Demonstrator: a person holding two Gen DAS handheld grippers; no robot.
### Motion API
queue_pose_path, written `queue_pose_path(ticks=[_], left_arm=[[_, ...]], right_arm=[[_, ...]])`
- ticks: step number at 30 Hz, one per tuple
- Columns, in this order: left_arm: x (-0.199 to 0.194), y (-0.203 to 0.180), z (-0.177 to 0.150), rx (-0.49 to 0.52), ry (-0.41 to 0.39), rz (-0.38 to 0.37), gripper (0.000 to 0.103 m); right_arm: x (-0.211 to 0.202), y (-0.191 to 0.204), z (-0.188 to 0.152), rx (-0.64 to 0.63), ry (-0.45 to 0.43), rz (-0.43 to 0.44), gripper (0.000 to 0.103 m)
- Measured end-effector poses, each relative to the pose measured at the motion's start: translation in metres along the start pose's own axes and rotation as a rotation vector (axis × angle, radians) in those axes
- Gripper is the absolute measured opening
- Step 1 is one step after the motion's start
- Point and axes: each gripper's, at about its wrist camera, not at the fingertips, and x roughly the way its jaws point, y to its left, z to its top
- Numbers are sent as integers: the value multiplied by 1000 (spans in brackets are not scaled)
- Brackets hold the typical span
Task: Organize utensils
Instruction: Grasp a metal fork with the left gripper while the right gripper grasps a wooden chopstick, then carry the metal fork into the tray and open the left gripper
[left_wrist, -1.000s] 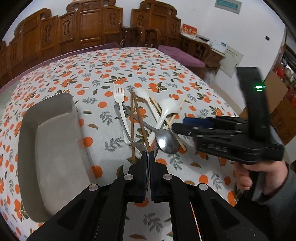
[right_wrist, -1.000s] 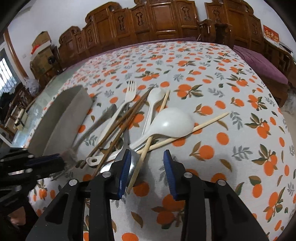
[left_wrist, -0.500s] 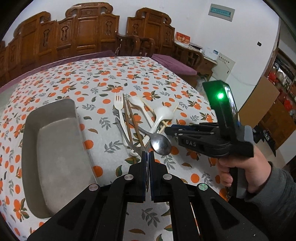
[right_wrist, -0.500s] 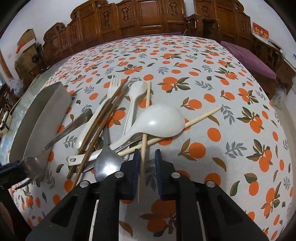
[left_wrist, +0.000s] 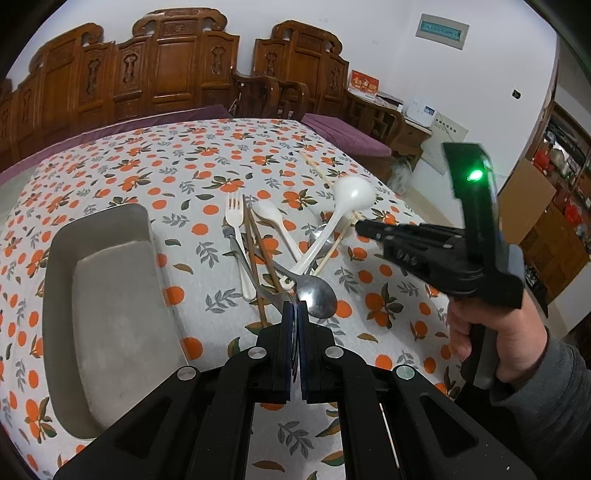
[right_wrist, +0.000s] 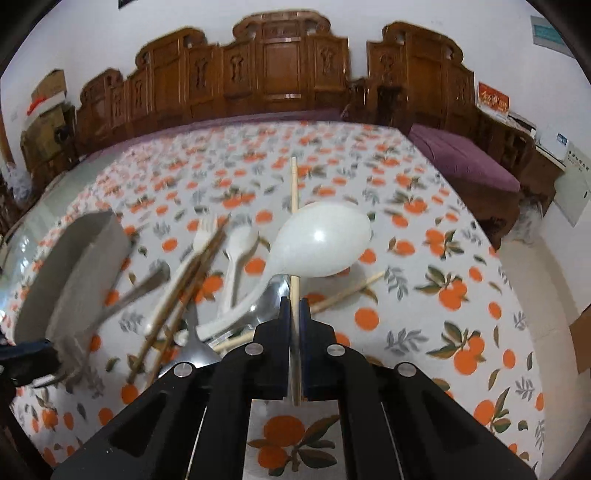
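A pile of utensils lies on the orange-print tablecloth: a white plastic fork (left_wrist: 234, 218), a small white spoon (left_wrist: 271, 216), dark brown chopsticks (left_wrist: 258, 254), a metal spoon (left_wrist: 317, 291). My left gripper (left_wrist: 295, 308) is shut on the metal spoon's thin handle at the pile's near edge. My right gripper (right_wrist: 294, 306) is shut on a light wooden chopstick (right_wrist: 294, 206) and holds it lifted, with the big white ladle spoon (right_wrist: 321, 240) riding tilted on it. A second light chopstick (right_wrist: 347, 291) lies on the cloth.
A grey rectangular tray (left_wrist: 110, 295) sits left of the pile; it also shows in the right wrist view (right_wrist: 66, 273). Carved wooden chairs (left_wrist: 166, 74) stand behind the table. The table's right edge (left_wrist: 417, 218) drops to the floor.
My right gripper closed on the light chopstick and raised it, tipping the white ladle spoon up. My left gripper stayed shut on the metal spoon and drew back slightly.
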Motion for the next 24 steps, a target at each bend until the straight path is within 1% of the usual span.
queue_pose_path(ticks=[1,3,7,11,17,22,24], left_arm=[[-1,1,1,-2,-3,-1,2],[-2,2,2,-6,-9,0,2],[-6,6,7,-16,-23,1,2],[-12,8,9,-19,-36,1,2],[-23,9,13,-19,-57,4,2],[-37,10,18,-15,-90,18,2],[-45,12,19,-15,-104,35,2]], right_arm=[[-4,1,2,-4,-17,17,5],[-12,4,8,-13,-44,24,5],[-35,7,25,-19,-132,42,5],[-48,7,37,-25,-178,-1,5],[-51,15,32,-39,-178,18,5],[-44,35,17,-48,-132,87,5],[-41,46,11,-59,-112,115,6]])
